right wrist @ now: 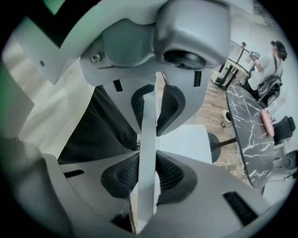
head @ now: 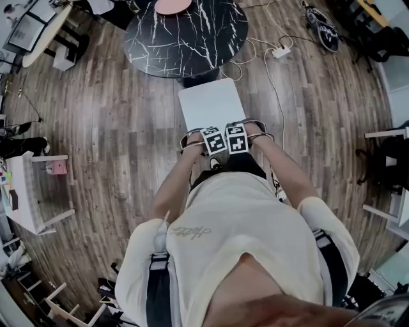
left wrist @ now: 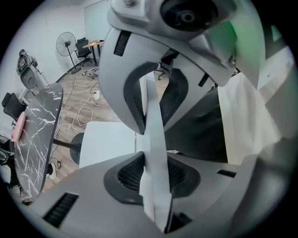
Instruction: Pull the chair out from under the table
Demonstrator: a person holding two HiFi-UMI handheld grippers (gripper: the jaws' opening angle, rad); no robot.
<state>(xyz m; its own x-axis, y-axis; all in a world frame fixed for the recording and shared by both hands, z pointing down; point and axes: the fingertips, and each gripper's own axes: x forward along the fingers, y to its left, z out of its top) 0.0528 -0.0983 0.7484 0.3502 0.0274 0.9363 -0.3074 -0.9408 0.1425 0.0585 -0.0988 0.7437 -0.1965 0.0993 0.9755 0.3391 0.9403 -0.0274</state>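
Wood-plank floor (head: pixel 108 115), loose cables (head: pixel 268 70). White chair (head: pixel 211 105) just beside black marble table (head: pixel 185 35). Left gripper (left wrist: pixel 153 139) and right gripper (right wrist: pixel 148 139) both clamp chair's back edge.

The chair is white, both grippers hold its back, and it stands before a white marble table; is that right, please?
Not quite: the head view shows the table is black marble. The chair is white, and the left gripper and right gripper do hold its back.

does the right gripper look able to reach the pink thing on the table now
Probably not: the right gripper is shut on the chair back, with the seat and table between it and the pink thing.
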